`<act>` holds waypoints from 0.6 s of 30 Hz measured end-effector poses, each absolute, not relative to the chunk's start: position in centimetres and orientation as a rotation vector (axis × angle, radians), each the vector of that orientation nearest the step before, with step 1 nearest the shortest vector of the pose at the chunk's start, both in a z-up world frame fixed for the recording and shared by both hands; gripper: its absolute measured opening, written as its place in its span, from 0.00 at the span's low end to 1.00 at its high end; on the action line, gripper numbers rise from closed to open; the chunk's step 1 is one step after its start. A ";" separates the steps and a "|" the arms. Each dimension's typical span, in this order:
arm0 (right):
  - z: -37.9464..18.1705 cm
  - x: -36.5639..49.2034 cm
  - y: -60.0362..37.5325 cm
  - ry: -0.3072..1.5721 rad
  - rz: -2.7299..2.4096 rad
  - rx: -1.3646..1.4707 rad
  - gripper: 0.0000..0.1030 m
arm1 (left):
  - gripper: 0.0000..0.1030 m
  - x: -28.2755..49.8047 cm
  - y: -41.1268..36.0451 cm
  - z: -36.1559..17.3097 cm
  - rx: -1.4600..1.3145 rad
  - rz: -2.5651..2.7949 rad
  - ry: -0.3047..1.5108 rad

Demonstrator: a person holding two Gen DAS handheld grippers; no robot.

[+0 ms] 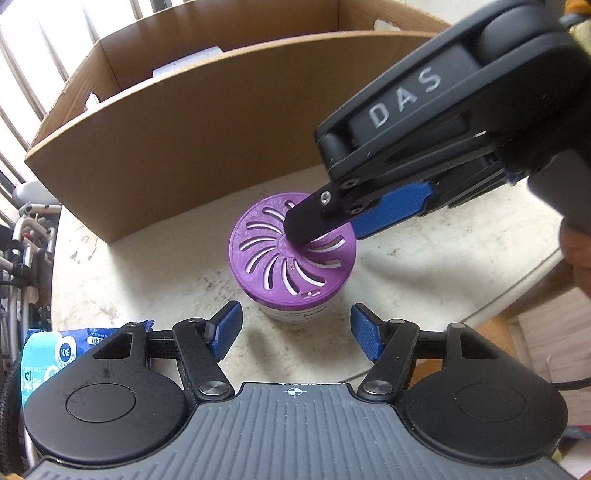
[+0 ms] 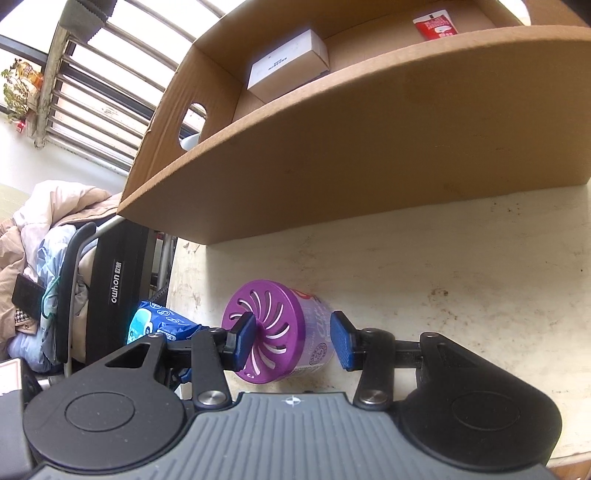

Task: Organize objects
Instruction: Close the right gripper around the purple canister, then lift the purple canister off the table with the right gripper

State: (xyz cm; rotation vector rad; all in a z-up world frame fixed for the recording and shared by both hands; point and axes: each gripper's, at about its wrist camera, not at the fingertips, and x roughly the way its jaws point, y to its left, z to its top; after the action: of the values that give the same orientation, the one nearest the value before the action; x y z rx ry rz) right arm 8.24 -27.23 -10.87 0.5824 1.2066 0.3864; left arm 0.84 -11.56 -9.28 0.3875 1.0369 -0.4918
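The left gripper sits closest, black and gray with ridged gray plastic at its base. Its two blue bumpy pads are spread wide and hold nothing. Just past them stands the jar, a short round tub with a purple lid. The lid is flat and round, with curved slits that swirl out from the middle like a pinwheel. The tub under it is pale with a printed label.

The jar stands on the table, which is smooth, cream and marked with brown spots. It is in front of the box, close to its front wall but not touching.

The right gripper reaches in from the side. Its blue pads sit on both sides of the jar, one over the lid and one by the tub. The pads are spread apart, and I cannot tell if they touch the jar.

The box is plain brown cardboard, open on top, with a round hole in one end. Inside lie a white carton and a red packet. A shiny blue pack lies at the table's edge, left of the jar.
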 end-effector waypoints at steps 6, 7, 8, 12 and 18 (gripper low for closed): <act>-11.3 8.5 -27.3 1.207 0.389 0.618 0.47 | 0.64 0.9 -12.1 -9.7 0.403 -0.491 1.000; -11.4 8.6 -27.3 1.208 0.392 0.620 0.47 | 0.64 0.9 -12.2 -9.8 0.402 -0.491 0.994; -11.5 8.6 -27.3 1.208 0.395 0.623 0.47 | 0.65 0.9 -12.3 -9.9 0.401 -0.491 0.991; -11.8 8.7 -27.2 1.211 0.410 0.646 0.47 | 0.66 0.9 -12.4 -10.1 0.383 -0.487 0.971; -11.7 8.4 -26.9 1.210 0.421 0.626 0.48 | 0.61 0.6 -12.4 -10.1 0.368 -0.469 0.959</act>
State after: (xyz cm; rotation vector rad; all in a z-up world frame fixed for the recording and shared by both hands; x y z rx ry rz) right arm 8.41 -26.94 -11.71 0.6264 1.2096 0.4206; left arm 0.63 -12.35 -10.06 0.3678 0.9592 -0.4692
